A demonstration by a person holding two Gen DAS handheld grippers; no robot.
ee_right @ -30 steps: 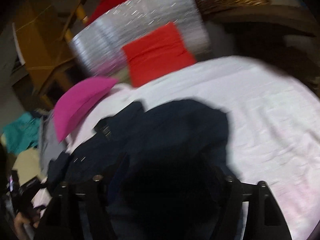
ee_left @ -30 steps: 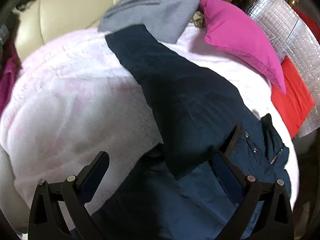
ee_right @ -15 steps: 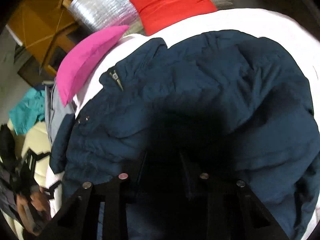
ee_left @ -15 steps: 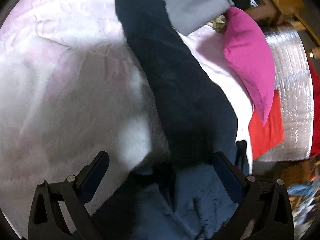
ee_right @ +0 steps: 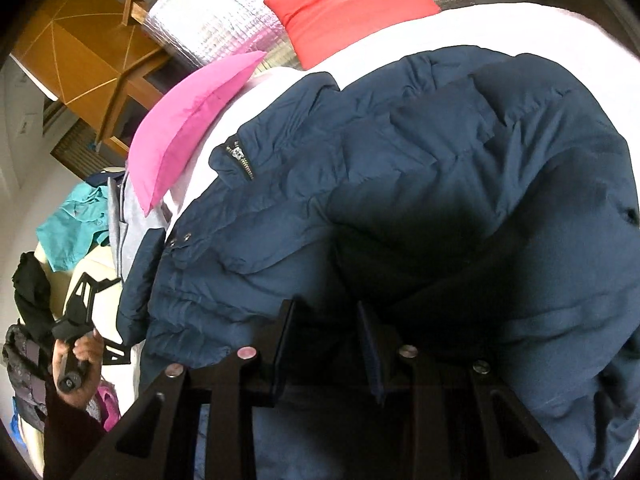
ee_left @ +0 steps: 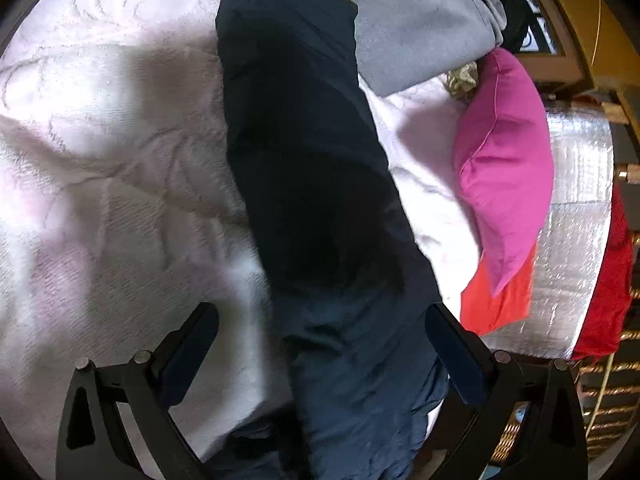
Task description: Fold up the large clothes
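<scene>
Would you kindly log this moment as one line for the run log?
task: fold navy padded jacket | left gripper: open, over sleeve | right gripper: narrowed on jacket fabric | surface: white blanket

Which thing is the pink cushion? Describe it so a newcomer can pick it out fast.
Start at the white bedspread with the navy jacket spread on it. Beyond the jacket's zipped collar, at the bed's edge, lies the pink cushion, in front of a silver foil panel. The red cushion next to it is flatter; this one is magenta, plump and pointed at the corners.
</scene>
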